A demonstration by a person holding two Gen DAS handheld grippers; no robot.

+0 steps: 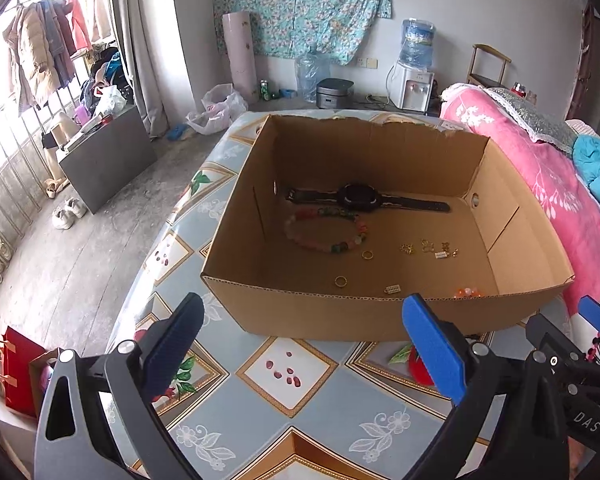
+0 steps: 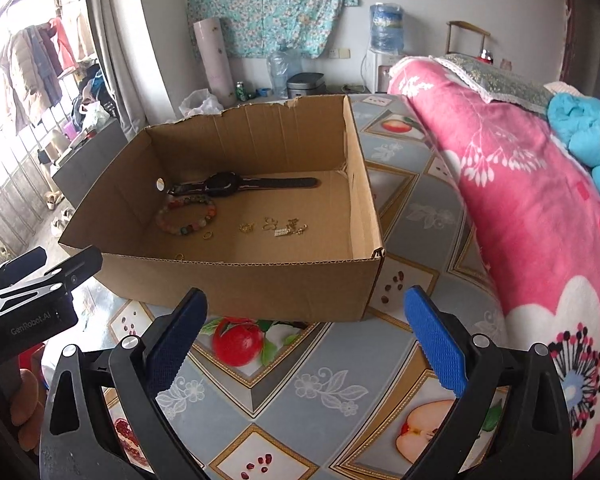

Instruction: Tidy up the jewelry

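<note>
Left hand-held gripper point(image 1: 304, 344): nearest the lens in the left wrist view; blue-padded fingers point(image 1: 434, 350) spread wide, nothing between them; hovers over the table point(image 1: 320, 412) just short of the box's near wall
Right hand-held gripper point(image 2: 304, 340): fingers likewise spread and empty; low over the table near the box's near right corner; its tip also shows at the right edge of the left wrist view
Table: covered by a grey-blue cloth with fruit and flower panels
Cardboard box point(image 1: 340, 316): open-topped, torn along the far rim; stands on the table; holds all the jewelry
Watch point(image 1: 360, 197): black, strap laid flat along the far side of the box floor
Bead bracelet point(image 1: 326, 229): multicoloured, just near of the watch, toward the left wall
Gold rings point(image 1: 367, 255): two, apart; one beside the bracelet, one by the near wall
Small gold charms point(image 1: 430, 248): loose cluster at mid-floor, right of the bracelet
Orange beads point(image 1: 466, 292): against the near wall, right side
Pink blanket point(image 2: 520, 200): on the bed, right of the table
</note>
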